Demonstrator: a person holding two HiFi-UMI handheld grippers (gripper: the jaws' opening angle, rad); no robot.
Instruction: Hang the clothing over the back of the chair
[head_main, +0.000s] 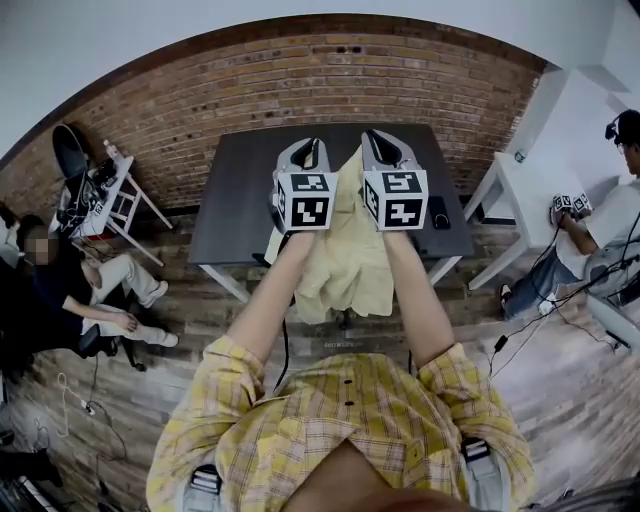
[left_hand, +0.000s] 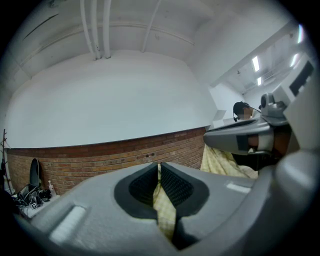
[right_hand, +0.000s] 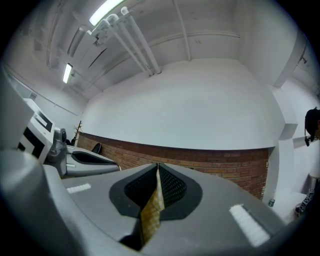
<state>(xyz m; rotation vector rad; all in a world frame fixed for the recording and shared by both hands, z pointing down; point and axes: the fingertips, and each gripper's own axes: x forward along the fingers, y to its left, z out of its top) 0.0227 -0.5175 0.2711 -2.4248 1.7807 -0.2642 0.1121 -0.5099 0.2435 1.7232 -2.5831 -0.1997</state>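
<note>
A pale yellow checked garment (head_main: 345, 262) hangs between my two grippers, held up in front of me over the dark table (head_main: 240, 190). My left gripper (head_main: 308, 152) is shut on one edge of the cloth; its fabric (left_hand: 164, 210) is pinched between the ribbed pads. My right gripper (head_main: 378, 146) is shut on the other edge, with a strip of the cloth (right_hand: 152, 210) clamped between its pads. Both grippers point level toward the brick wall, side by side. The chair is hidden behind the hanging garment.
A brick wall (head_main: 330, 80) runs behind the table. A seated person (head_main: 80, 290) and a small white folding table (head_main: 110, 200) are at the left. Another person (head_main: 600, 220) sits by a white desk (head_main: 520, 190) at the right. A dark phone (head_main: 438, 212) lies on the table's right part.
</note>
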